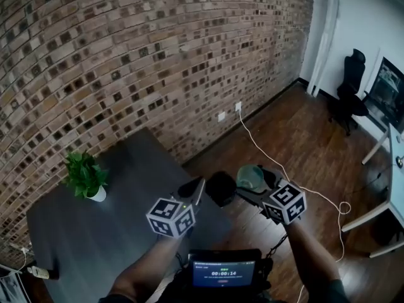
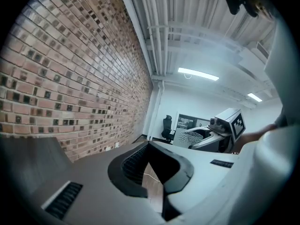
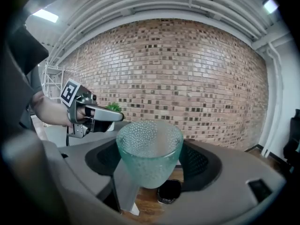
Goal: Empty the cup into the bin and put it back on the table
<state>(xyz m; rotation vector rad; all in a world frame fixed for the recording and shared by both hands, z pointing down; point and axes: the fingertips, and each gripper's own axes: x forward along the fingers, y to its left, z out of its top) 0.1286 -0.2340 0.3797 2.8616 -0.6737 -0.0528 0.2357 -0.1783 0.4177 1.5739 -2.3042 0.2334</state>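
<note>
My right gripper (image 1: pixel 254 185) is shut on a bubbled green glass cup (image 1: pixel 251 177), held in the air over the wooden floor just right of the small black bin (image 1: pixel 221 189). In the right gripper view the cup (image 3: pixel 150 151) stands upright between the jaws, with the bin (image 3: pixel 169 191) far below it. My left gripper (image 1: pixel 197 189) is shut on nothing and hovers at the dark grey table's (image 1: pixel 113 232) right edge, pointing toward the bin. The left gripper view shows that gripper's (image 2: pixel 151 150) jaws together, and the cup (image 2: pixel 190 137) off to the right.
A potted plant (image 1: pixel 85 175) stands on the table near the brick wall (image 1: pixel 126 55). A white cable (image 1: pixel 265 153) runs across the floor from a wall socket. An office chair (image 1: pixel 350 90) and a white desk (image 1: pixel 394 169) are at the right.
</note>
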